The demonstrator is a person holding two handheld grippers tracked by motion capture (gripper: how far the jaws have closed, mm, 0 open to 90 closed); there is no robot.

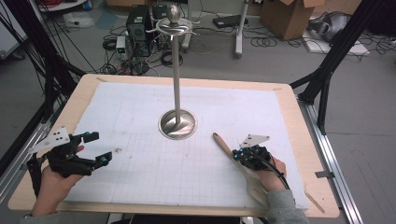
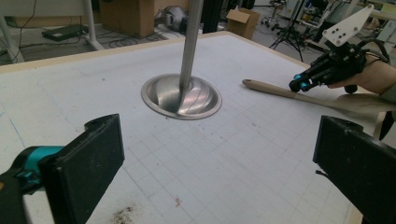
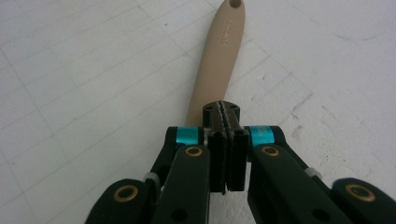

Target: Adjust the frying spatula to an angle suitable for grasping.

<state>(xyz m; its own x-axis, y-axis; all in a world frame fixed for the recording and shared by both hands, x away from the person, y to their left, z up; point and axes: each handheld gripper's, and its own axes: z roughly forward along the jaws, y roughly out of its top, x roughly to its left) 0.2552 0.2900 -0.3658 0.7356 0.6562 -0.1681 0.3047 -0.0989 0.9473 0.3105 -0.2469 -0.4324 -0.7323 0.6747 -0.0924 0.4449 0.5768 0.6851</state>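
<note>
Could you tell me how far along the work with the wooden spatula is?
Early stage. Done: nothing visibly. In hand: the right gripper is shut, jaws together above the wooden spatula, which lies flat on the table; a grip isn't evident. The left gripper waits open. Left: presumably lifting it and hanging it on the metal stand.

Just ahead of the closed right gripper [image 3: 226, 112], of matt black plastic, lies a pale wooden spatula [image 3: 218, 56], smooth and dull. Farther beyond gleams a polished steel stand [image 1: 177, 123] on matt white gridded paper [image 1: 140, 163].
</note>
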